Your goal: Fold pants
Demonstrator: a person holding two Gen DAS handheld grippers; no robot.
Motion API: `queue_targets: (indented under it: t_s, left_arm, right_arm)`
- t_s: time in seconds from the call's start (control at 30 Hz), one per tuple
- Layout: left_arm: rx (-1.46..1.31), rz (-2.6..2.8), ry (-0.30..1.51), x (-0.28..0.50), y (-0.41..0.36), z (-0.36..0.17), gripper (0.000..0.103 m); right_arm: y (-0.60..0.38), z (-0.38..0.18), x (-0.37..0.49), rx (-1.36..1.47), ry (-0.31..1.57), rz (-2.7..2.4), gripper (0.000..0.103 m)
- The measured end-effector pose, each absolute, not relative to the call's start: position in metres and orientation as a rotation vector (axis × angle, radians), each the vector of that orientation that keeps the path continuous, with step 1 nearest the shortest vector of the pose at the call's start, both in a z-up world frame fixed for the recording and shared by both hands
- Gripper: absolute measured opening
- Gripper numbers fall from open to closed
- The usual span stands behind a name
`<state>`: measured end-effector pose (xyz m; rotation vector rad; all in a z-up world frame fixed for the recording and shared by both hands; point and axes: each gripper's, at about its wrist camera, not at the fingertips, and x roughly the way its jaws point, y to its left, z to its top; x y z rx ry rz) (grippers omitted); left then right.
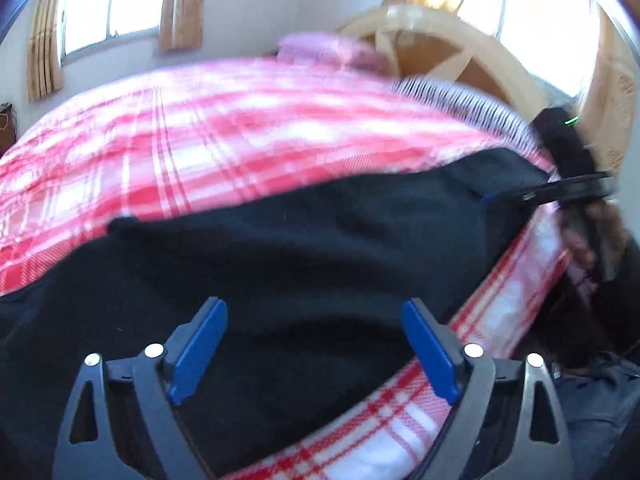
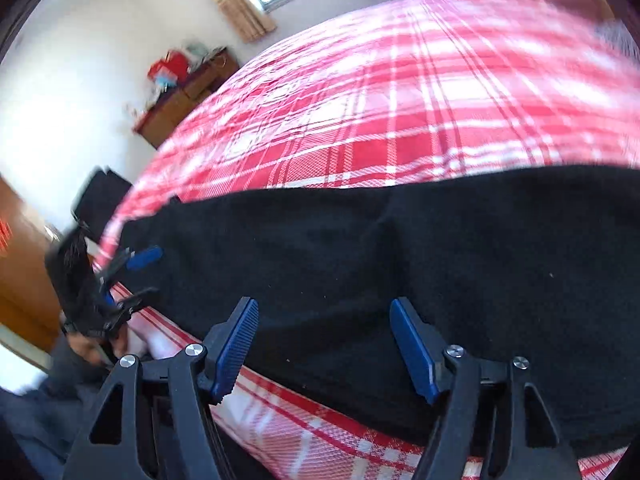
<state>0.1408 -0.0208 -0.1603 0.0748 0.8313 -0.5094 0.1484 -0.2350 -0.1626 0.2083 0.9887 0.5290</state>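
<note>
— What lies ahead of you?

— A bed (image 1: pixel 208 140) in red-and-white plaid fills the space beyond my fingers; the black pants (image 1: pixel 280 248) lie spread across its near edge, right under both tools.

— And your grippers?

— My left gripper (image 1: pixel 316 344) has its jaws wide apart, nothing between them; my right gripper (image 2: pixel 324 344) is parted too, gripping nothing, above the cloth.
</note>
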Motion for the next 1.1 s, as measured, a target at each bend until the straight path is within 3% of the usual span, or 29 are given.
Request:
queue_targets:
  t_s: [0.2,0.4,0.67,0.7,0.87,0.97,1.1]
  left_arm:
    - [0.221,-0.472,0.807,0.128,-0.031,-0.175,0.094]
    - [0.097,-0.465,0.811,0.131,-0.006,-0.164,0.094]
    - [-0.017,-0.369,0.785,0.139,0.035,-0.151,0.094]
    - [-0.019,-0.363,0.787,0.138,0.037,-0.152,0.094]
    - [-0.019,-0.362,0.808,0.141,0.037,-0.159,0.094]
    - [-0.004,-0.366,0.81,0.14,0.037,-0.159,0.094]
    - [-0.012,-0.369,0.816,0.141,0.04,-0.159,0.094]
  right_arm:
    - [-0.276,-0.136,0.139,0.178,0.932,0.427,0.07]
    - [-0.376,-0.129,0.134,0.452,0.899,0.227,0.07]
    - [-0.464,-0.104,0.086,0.507,0.763,-0.083,0.069]
    - [-0.467,-0.107,0.084,0.51,0.774,-0.097,0.066]
    - [-0.474,-0.129,0.091,0.569,0.819,-0.048,0.016]
    - [-0.471,-0.125,0.087,0.54,0.8,-0.06,0.008]
    - [-0.46,-0.103,0.076,0.5,0.77,-0.051,0.007]
